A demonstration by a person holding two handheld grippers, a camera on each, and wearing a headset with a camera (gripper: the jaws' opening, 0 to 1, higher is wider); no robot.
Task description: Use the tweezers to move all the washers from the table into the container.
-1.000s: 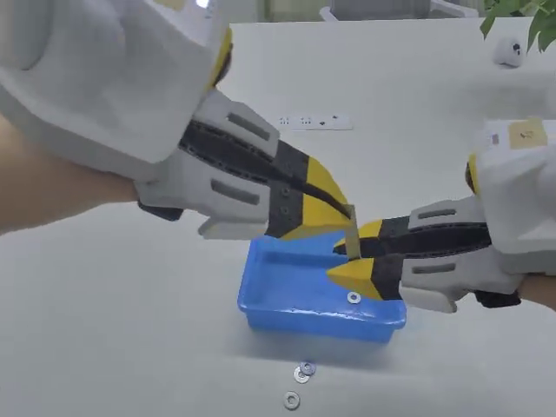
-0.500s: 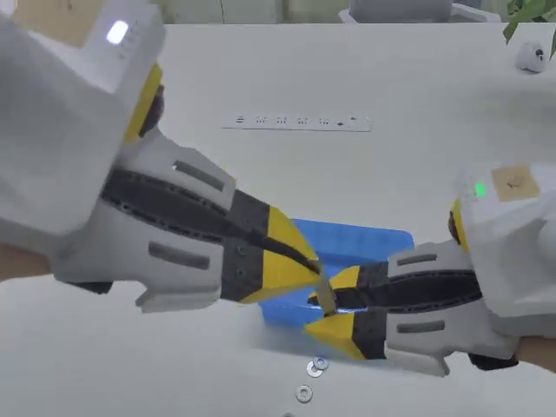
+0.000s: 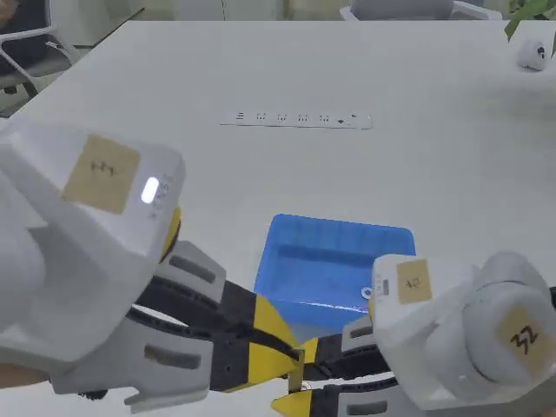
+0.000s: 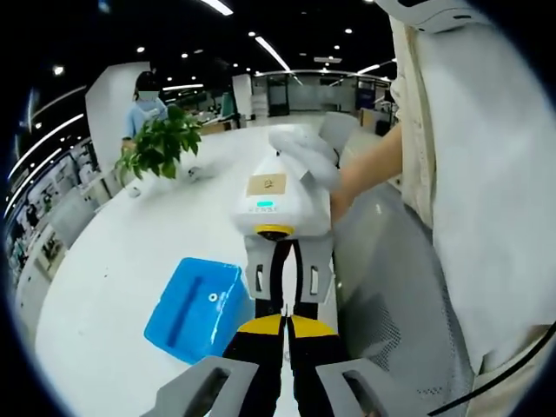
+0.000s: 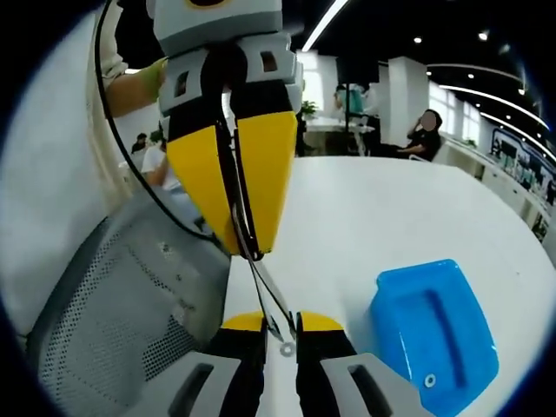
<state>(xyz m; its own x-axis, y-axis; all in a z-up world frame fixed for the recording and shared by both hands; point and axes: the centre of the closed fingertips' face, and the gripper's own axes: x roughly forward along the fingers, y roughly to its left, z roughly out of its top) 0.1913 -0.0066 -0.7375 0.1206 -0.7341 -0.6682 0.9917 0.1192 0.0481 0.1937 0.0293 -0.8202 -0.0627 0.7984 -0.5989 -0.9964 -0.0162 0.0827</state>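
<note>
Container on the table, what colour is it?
The container is plain blue; the head view shows it best.

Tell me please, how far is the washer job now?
Done: one washer lies in the blue container. In hand: the left gripper is shut on the tweezers, tips at a second washer on the table, between the jaws of the right gripper. Left: that washer at least; the grippers may hide others.

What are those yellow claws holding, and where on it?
Both hold thin metal tweezers: the left gripper clamps the top end, the right gripper pinches near the tips.
</note>
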